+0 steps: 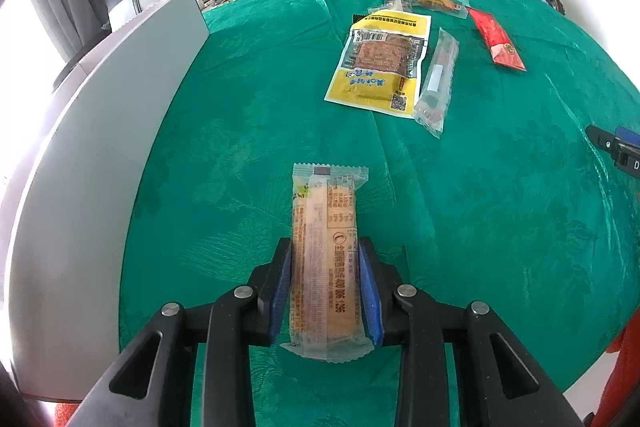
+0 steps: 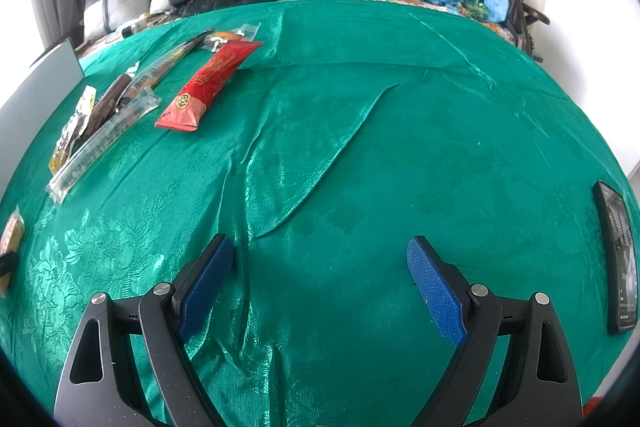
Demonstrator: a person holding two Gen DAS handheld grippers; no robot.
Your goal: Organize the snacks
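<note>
- Clearly, the yellow pouch (image 1: pixel 378 61) at one o'clock is the largest: flat, floppy, best pinched at an edge.
- The wrapped biscuit bar (image 1: pixel 324 251) at six o'clock is light, crumbly and slick-skinned; the left gripper (image 1: pixel 326 287) clamps its long sides.
- The right gripper (image 2: pixel 320 267) gapes wide, holding nothing.

Your left claw (image 1: pixel 325 285) and right claw (image 2: pixel 320 283) look alike: black plastic linkage arms, round silver rivets at the pivots, textured blue pads (image 2: pixel 434 293) lining each finger.
</note>
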